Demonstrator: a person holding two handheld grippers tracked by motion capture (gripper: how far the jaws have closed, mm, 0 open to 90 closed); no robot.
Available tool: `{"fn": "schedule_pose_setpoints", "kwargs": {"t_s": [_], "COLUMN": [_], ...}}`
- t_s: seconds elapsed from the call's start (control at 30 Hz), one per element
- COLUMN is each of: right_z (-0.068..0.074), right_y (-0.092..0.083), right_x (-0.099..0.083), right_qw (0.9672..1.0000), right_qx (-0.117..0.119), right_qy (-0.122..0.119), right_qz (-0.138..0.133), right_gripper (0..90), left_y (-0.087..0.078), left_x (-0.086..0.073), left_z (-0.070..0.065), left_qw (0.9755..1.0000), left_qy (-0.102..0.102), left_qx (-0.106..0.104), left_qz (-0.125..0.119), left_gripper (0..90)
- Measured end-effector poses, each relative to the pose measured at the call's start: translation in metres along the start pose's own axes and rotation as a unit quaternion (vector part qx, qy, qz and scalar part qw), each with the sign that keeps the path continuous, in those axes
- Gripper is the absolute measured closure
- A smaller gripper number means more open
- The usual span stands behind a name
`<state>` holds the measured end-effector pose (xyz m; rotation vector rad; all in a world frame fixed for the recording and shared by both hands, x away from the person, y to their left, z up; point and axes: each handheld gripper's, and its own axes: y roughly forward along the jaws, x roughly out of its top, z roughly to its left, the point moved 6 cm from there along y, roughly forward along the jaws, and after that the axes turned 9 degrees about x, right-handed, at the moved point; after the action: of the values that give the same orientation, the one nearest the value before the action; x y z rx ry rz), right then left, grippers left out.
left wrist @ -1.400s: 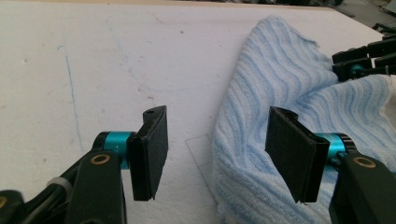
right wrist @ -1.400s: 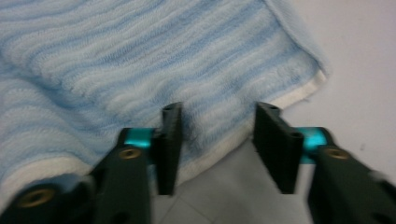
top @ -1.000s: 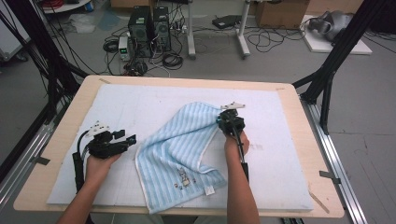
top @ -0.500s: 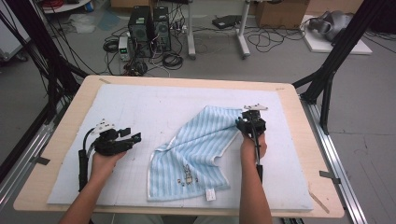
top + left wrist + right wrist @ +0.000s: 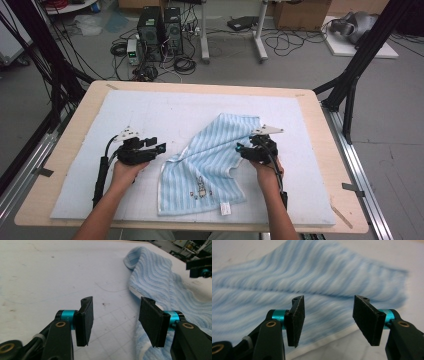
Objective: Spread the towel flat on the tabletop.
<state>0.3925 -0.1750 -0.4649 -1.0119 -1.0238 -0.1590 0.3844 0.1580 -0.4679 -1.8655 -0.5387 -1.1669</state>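
A: Right gripper view first: the right gripper [image 5: 325, 322] is standing with its jaws apart and nothing pinched between them. They have just been opening, and the blue striped towel [image 5: 312, 287] is lying beyond and under them, its white hem running just below the pads.

B: And the left gripper [image 5: 116, 322]?

A: Its jaws are parted too, though they have just been closing a little. Between them there is bare white mat [image 5: 50, 272]; the towel's edge is sitting under the pad on the far side, not clamped.

B: So neither one is holding the cloth.

A: Right. In the high view the left gripper [image 5: 161, 148] is hovering just beside one edge of the towel [image 5: 207, 165] and the right gripper [image 5: 241, 150] is sitting at the opposite edge, over a tuck in the cloth.

B: How is the towel lying?

A: It is lying slantwise near the middle of the mat, one corner pointing toward the far side, the small bunny print and label toward the person. It is mostly spread but rumpled near the right gripper.

B: How far along, would you say?

A: I am judging it as partway: the towel is laid out on the table [image 5: 65, 150], but straightening or folding looks not yet done. Both edges are waiting for a fresh grip.
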Motion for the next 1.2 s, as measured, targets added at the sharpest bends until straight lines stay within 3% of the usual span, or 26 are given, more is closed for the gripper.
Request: {"fn": "schedule_pose_setpoints", "kwargs": {"t_s": [0.1,0.17,0.4,0.47,0.53,0.57,0.63,0.7,0.77,0.9,1.03,1.13,1.2], "right_z": [0.013,0.019,0.022,0.023,0.024,0.025,0.026,0.027,0.027,0.020,0.007,0.000,-0.004], "right_y": [0.010,0.012,0.000,0.002,0.006,0.007,0.008,0.009,0.012,0.024,0.038,0.046,0.050], "right_x": [-0.006,-0.010,-0.018,-0.023,-0.027,-0.028,-0.027,-0.025,-0.022,-0.008,0.007,0.017,0.022], "right_qw": [0.9994,0.9988,0.9993,0.9989,0.9986,0.9988,0.9985,0.9979,0.9970,0.9956,0.9956,0.9930,0.9908], "right_qx": [0.024,0.019,0.029,0.033,0.027,0.021,0.022,0.030,0.032,-0.004,-0.039,-0.073,-0.094], "right_qy": [-0.014,-0.027,-0.014,-0.011,-0.015,-0.020,-0.031,-0.040,-0.051,-0.075,-0.075,-0.087,-0.094], "right_qz": [0.023,0.036,0.019,0.031,0.042,0.039,0.040,0.042,0.048,0.055,0.040,0.033,0.025], "right_gripper": [42.2,41.6,40.8,41.0,43.2,44.6,57.4,74.7,85.1,86.3,86.2,86.2,86.2], "left_y": [0.008,0.013,0.040,0.048,0.055,0.057,0.058,0.059,0.058,0.060,0.064,0.069,0.074], "left_x": [0.002,0.005,0.009,0.003,-0.004,-0.005,-0.001,0.002,0.006,0.012,0.021,0.028,0.024], "left_z": [-0.011,-0.019,-0.041,-0.046,-0.048,-0.048,-0.044,-0.034,-0.023,-0.012,-0.007,-0.004,-0.002], "left_qw": [0.9998,0.9994,0.9963,0.9944,0.9896,0.9899,0.9925,0.9947,0.9960,0.9977,0.9981,0.9979,0.9974], "left_qy": [0.007,0.012,0.040,0.056,0.079,0.080,0.055,0.028,0.010,-0.006,0.002,0.003,-0.005], "left_qx": [-0.015,-0.027,-0.045,-0.041,-0.038,-0.035,-0.024,-0.003,0.014,0.035,0.050,0.064,0.070], "left_qz": [0.015,0.017,0.061,0.079,0.114,0.112,0.106,0.099,0.087,0.058,0.037,0.009,0.017], "left_gripper": [46.7,45.6,42.9,46.2,57.9,69.1,83.3,84.9,85.1,85.6,85.7,85.7,85.5]}}
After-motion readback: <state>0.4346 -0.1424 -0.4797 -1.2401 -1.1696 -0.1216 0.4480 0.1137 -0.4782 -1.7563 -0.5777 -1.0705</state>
